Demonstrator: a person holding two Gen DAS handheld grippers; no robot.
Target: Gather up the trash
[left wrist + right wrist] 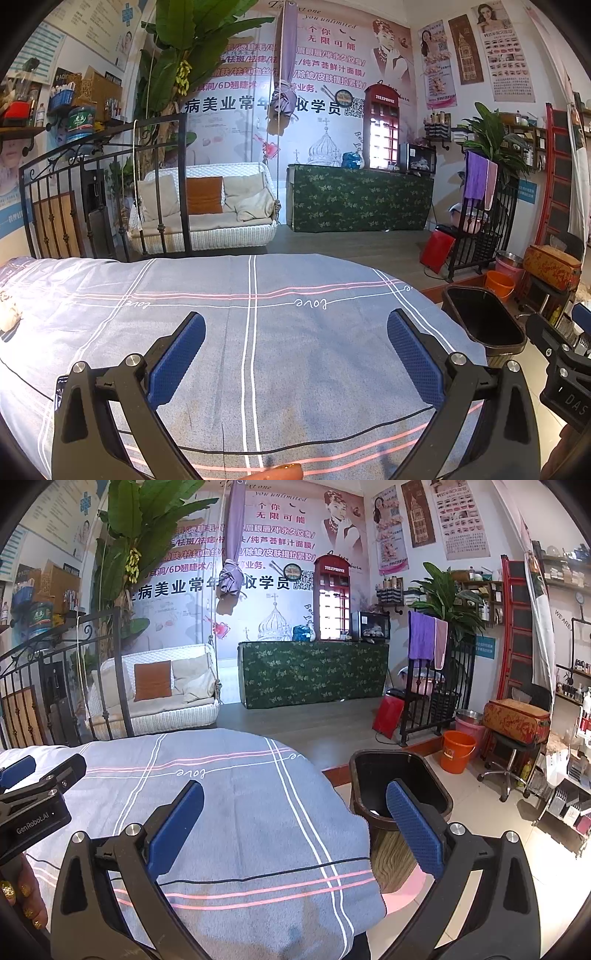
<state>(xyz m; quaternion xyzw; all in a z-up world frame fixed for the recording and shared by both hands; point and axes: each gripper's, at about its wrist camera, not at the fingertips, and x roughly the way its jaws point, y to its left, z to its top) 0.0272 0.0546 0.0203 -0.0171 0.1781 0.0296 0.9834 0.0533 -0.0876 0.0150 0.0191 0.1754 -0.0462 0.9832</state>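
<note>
A crumpled whitish piece of trash (8, 314) lies on the grey-blue striped bed sheet (258, 332) at the far left edge of the left wrist view. A dark brown trash bin (399, 794) with a black inside stands on the floor beside the bed's right side; it also shows in the left wrist view (484, 321). My left gripper (295, 343) is open and empty above the sheet. My right gripper (295, 816) is open and empty, its right finger over the bin, its left finger over the bed.
A black iron bed rail (92, 192) stands at the bed's far left. Beyond are a white swing sofa (207, 210), a green-draped counter (358, 199), an orange bucket (458, 751) and a stool with a red case (515, 720) on the tiled floor.
</note>
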